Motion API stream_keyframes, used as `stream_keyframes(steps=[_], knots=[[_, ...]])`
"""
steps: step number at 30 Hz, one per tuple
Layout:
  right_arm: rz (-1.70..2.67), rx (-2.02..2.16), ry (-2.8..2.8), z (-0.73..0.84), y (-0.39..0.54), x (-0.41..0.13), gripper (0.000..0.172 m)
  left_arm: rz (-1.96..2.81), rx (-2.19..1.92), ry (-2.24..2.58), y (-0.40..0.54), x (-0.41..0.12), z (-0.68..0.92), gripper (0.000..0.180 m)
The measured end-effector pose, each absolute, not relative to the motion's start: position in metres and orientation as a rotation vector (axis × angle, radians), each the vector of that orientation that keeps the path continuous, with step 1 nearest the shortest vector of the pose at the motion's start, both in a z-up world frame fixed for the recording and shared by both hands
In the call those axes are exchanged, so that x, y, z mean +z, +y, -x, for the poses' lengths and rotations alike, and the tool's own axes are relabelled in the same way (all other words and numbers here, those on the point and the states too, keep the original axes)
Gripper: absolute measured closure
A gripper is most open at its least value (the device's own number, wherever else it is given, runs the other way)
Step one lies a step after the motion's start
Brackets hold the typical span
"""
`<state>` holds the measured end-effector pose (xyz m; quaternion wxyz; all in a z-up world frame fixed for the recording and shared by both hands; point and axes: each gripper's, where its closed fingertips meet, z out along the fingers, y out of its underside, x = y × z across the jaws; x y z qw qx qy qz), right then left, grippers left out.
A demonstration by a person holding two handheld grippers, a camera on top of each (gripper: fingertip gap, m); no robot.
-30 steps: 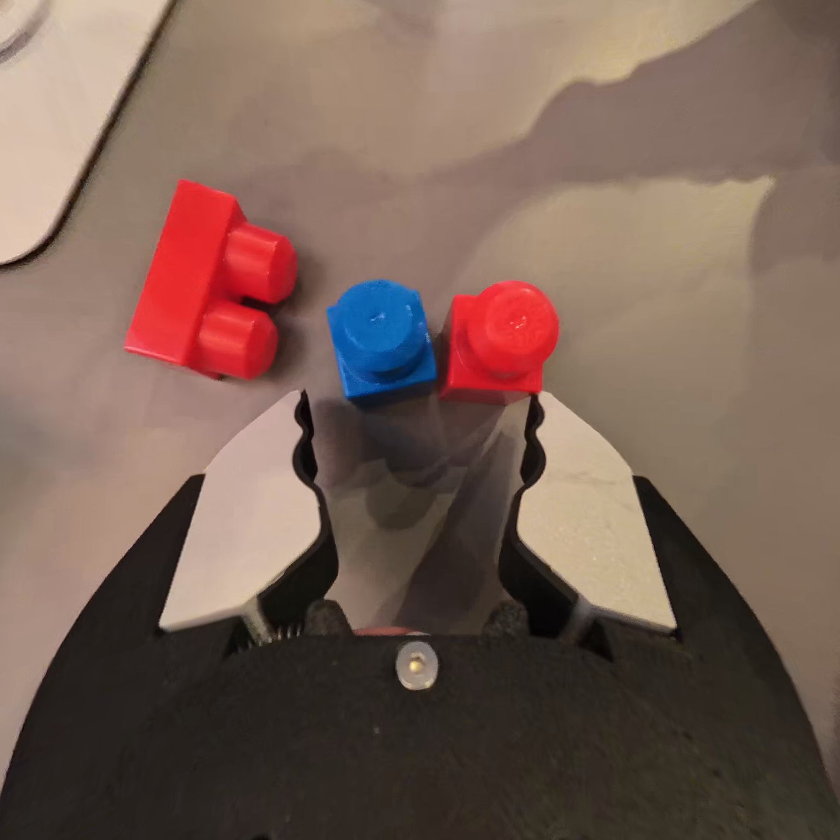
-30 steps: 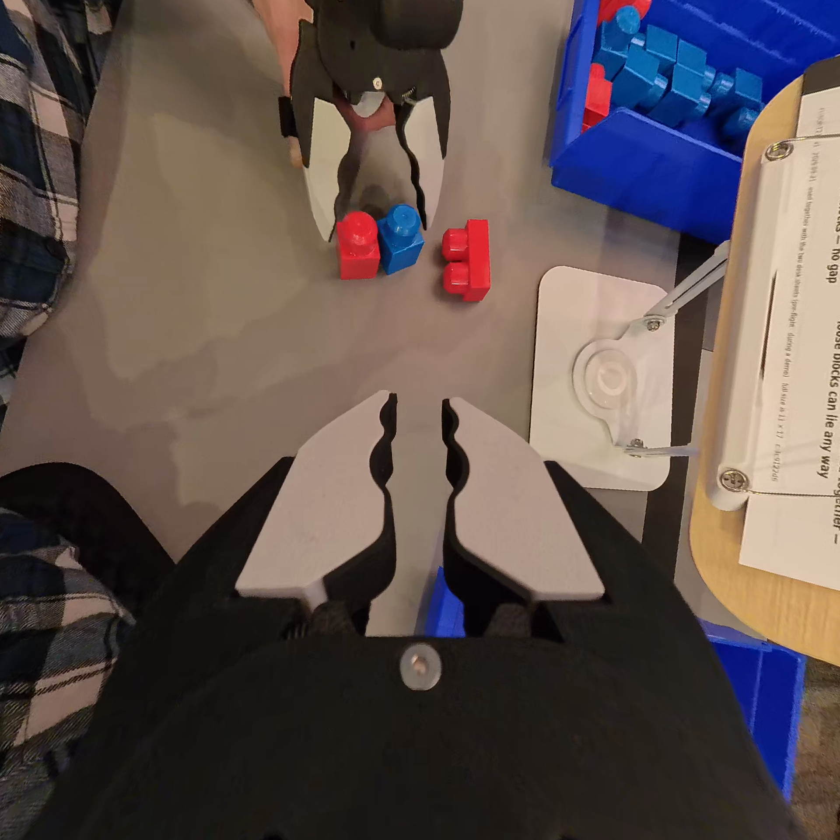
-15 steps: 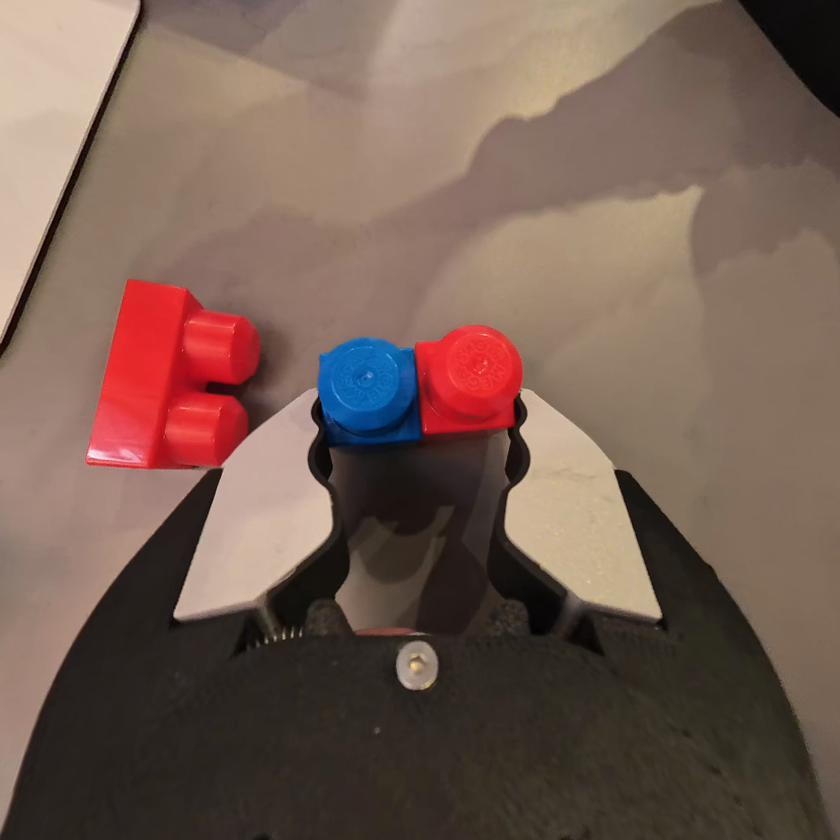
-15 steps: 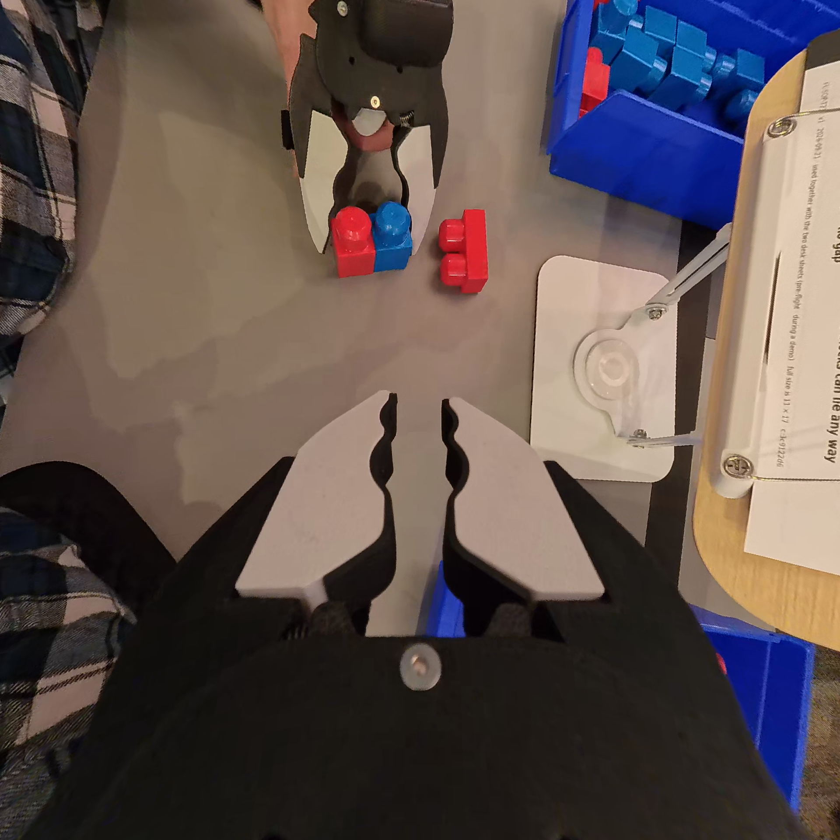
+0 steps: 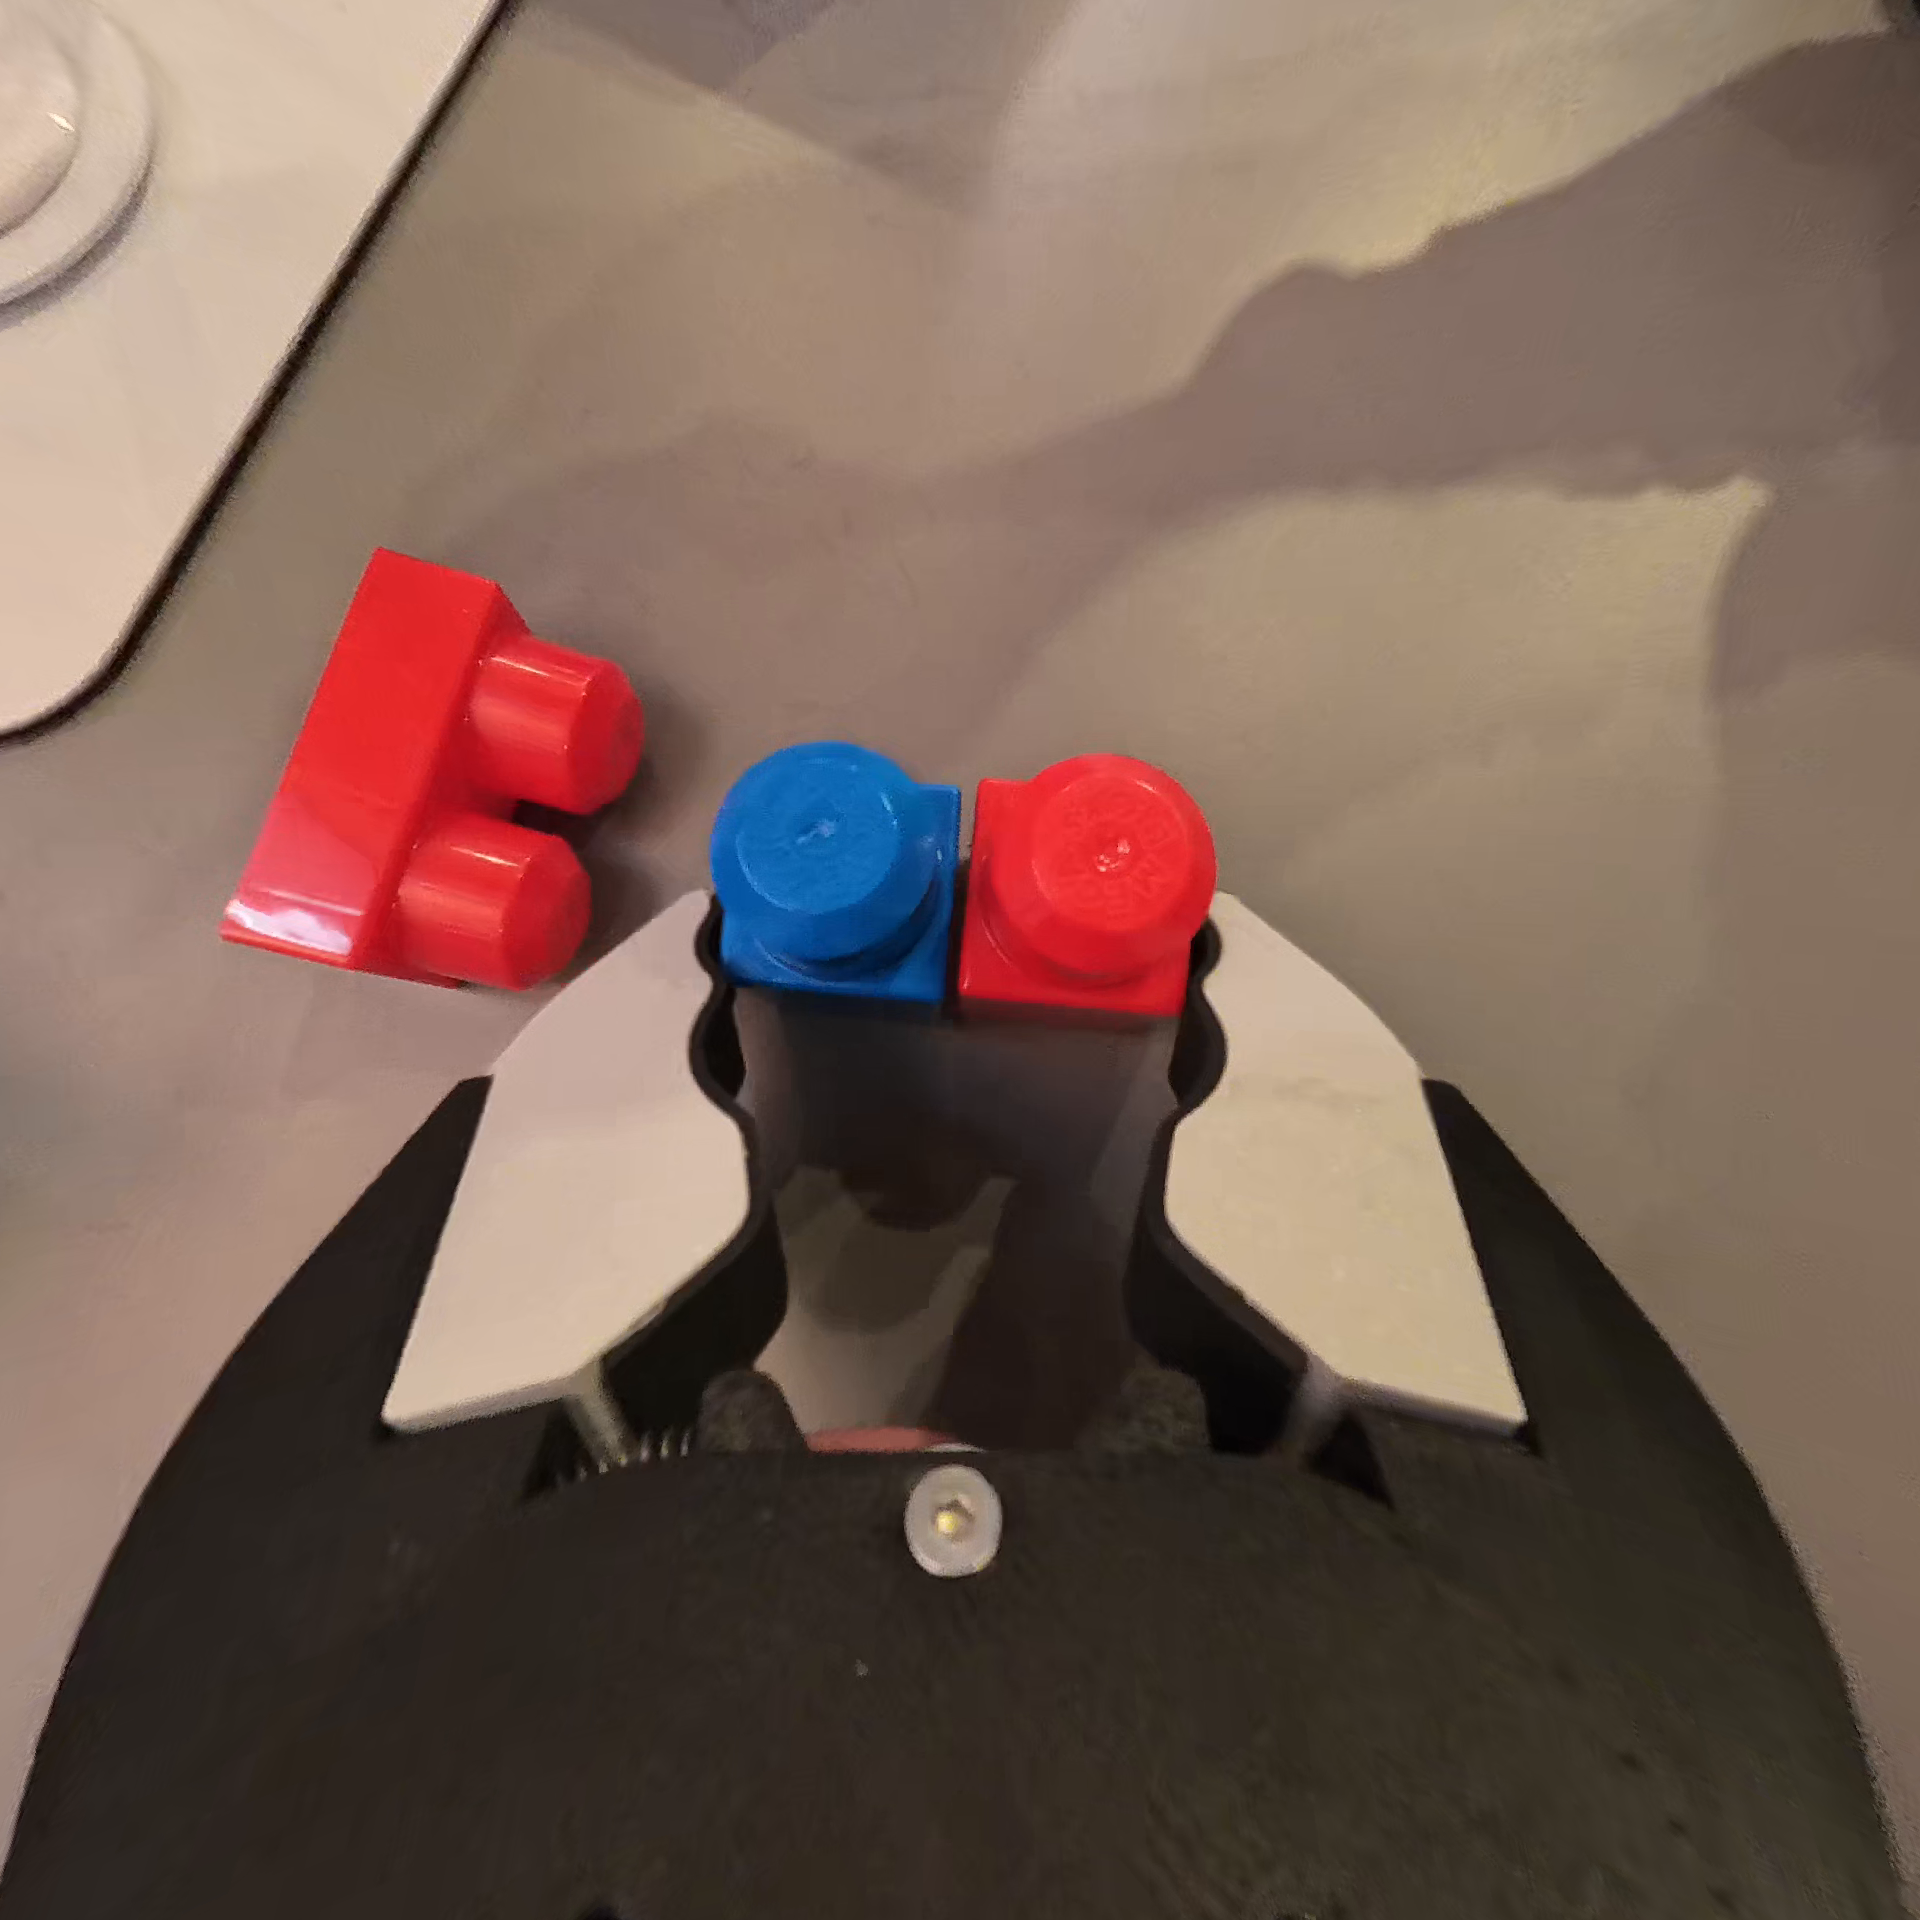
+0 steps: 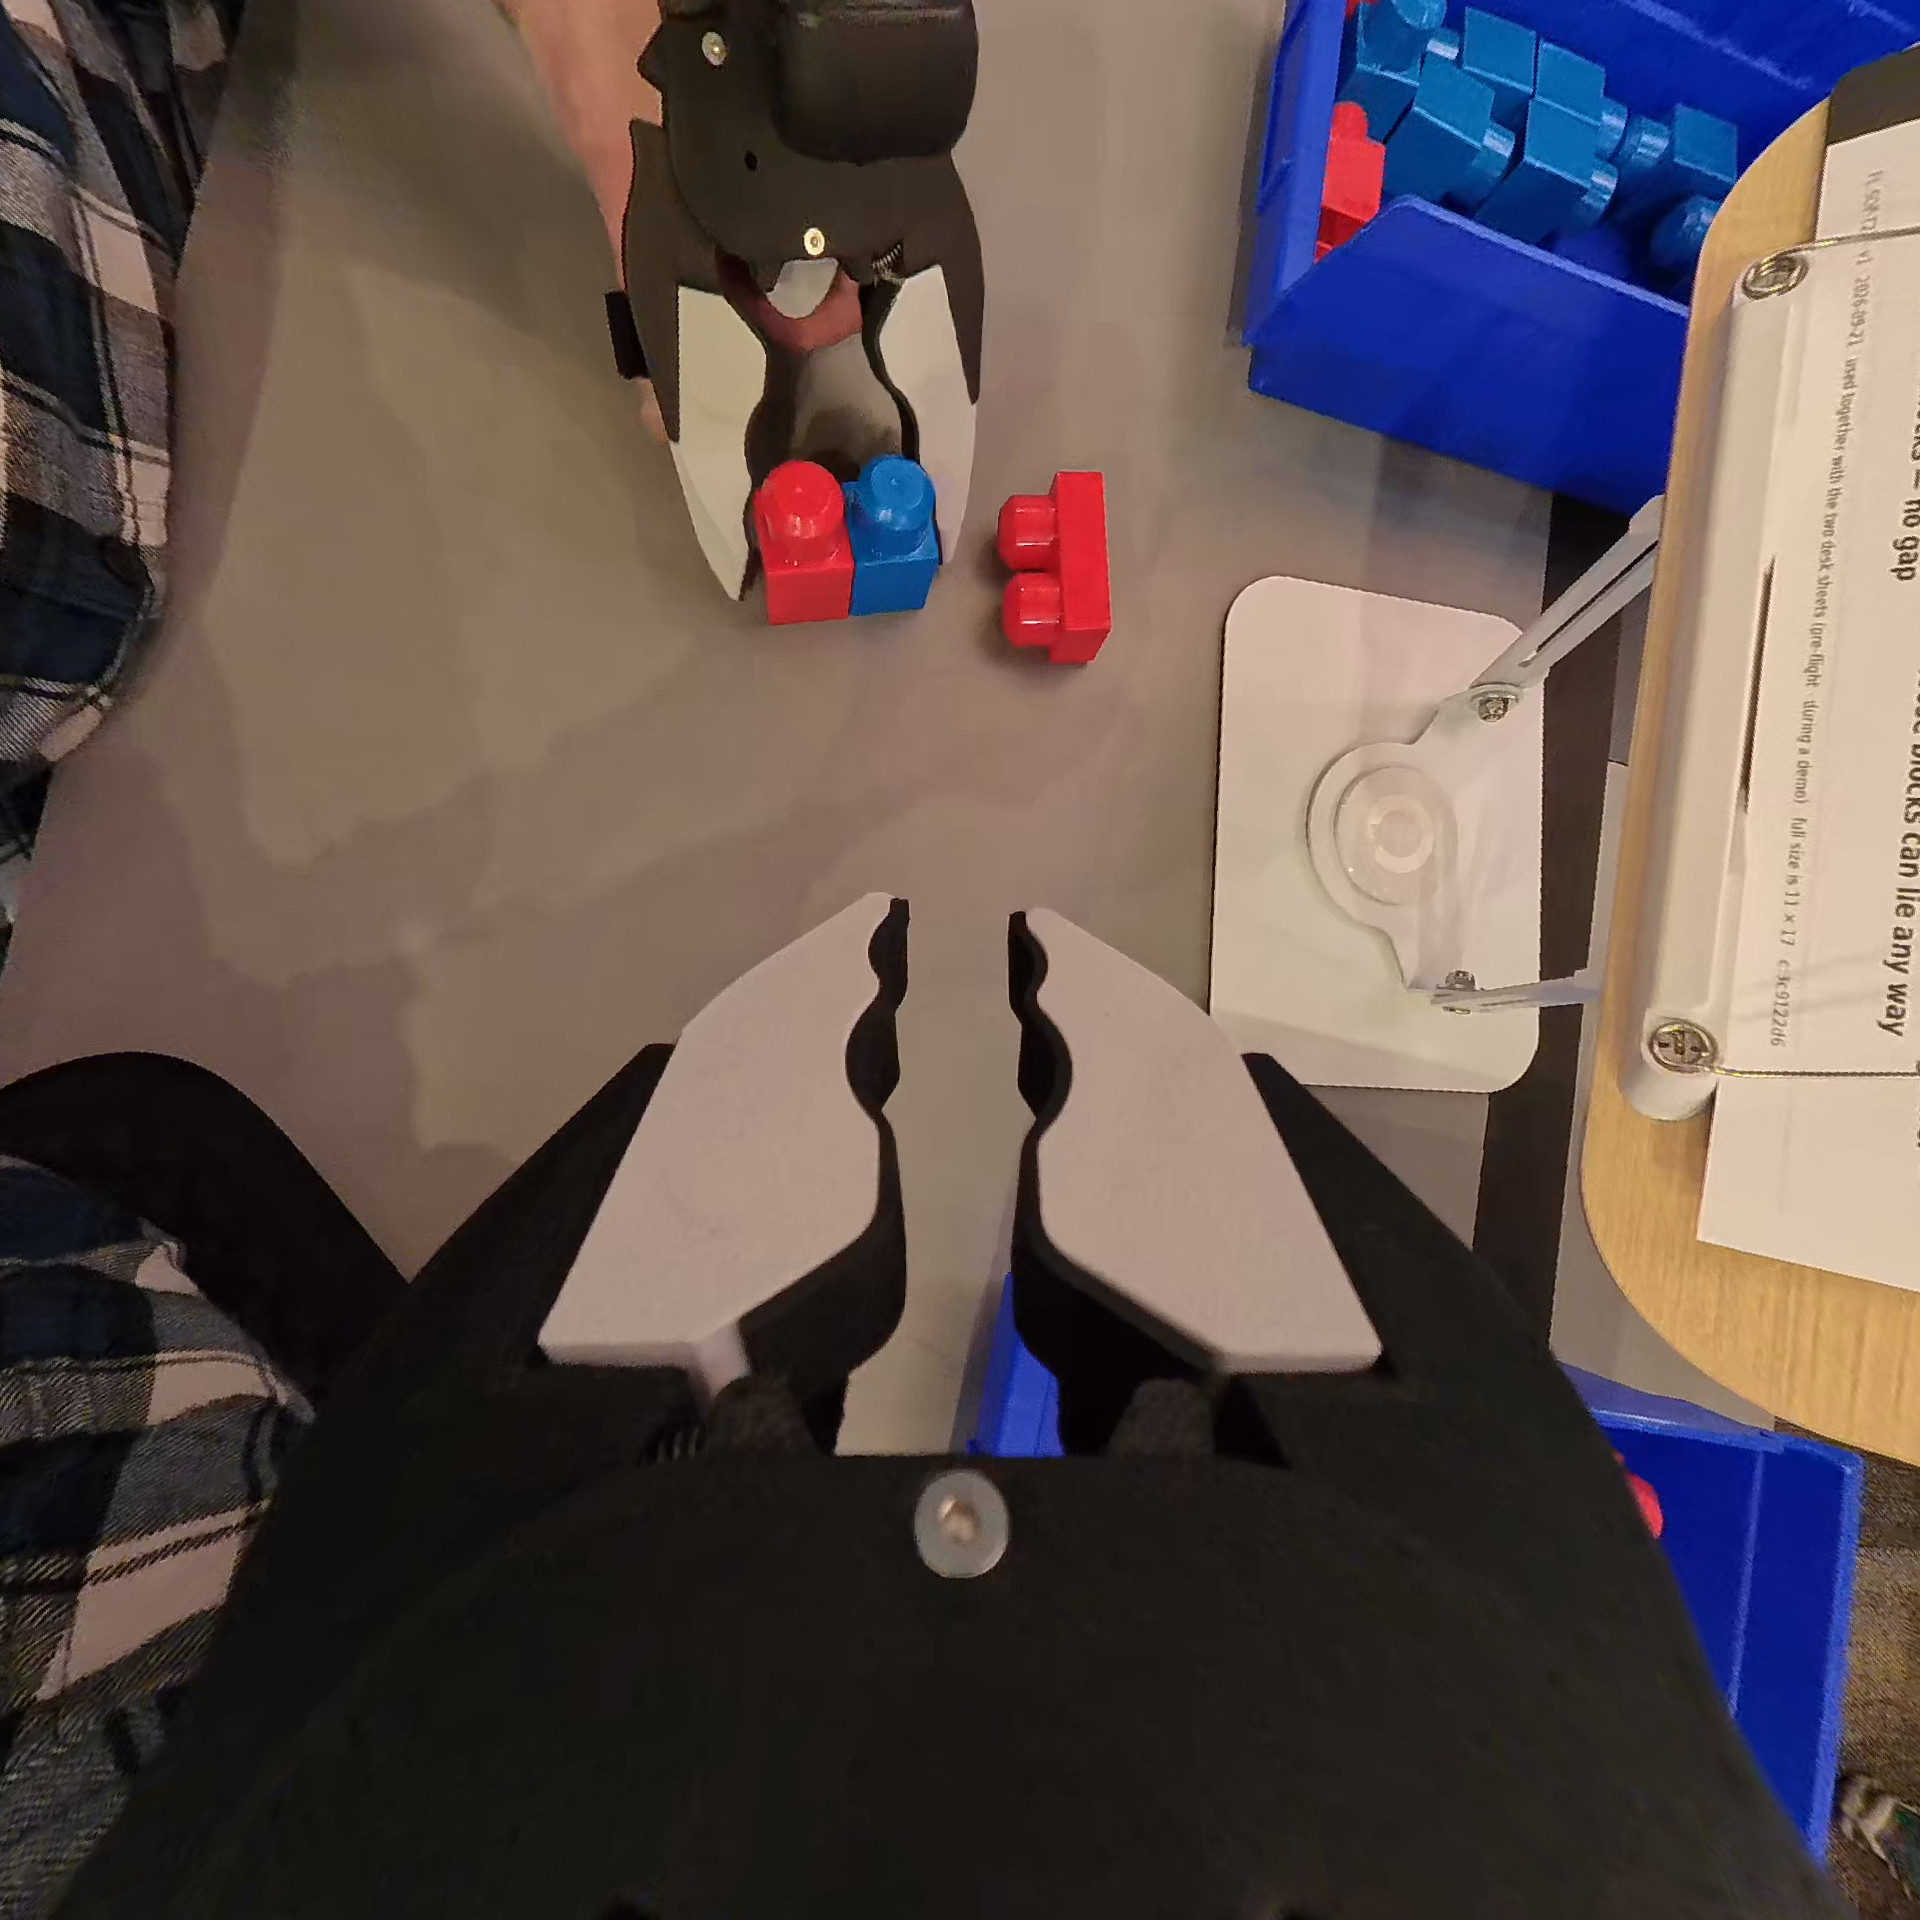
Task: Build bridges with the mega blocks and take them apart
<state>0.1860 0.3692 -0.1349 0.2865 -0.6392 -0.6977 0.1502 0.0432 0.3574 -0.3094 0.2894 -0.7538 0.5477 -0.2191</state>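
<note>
Blocks fill the left wrist view: the left gripper brackets a blue block and a red block standing side by side on the grey desk; whether its pads press them I cannot tell. A two-stud red block lies on its side just beside them. In the right wrist view, the right gripper hovers near the desk's near edge, jaws slightly apart and bare, with a blue bin of blocks at the far right corner.
</note>
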Motion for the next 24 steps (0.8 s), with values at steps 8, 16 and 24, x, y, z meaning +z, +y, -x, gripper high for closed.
stream_keyframes(steps=[8,16,24], knots=[[1.651,0.434,-1.885,-0.170,0.369,-0.135,0.151,1.976,-0.647,1.397,0.360,-0.300,-0.045,0.104],[1.603,0.416,-1.917,-0.124,0.384,-0.153,0.147,1.865,-0.522,1.418,0.372,-0.275,-0.028,0.104],[1.438,0.601,-1.853,-0.062,0.384,-0.158,0.120,1.701,-0.473,1.430,0.378,-0.225,-0.021,0.104]])
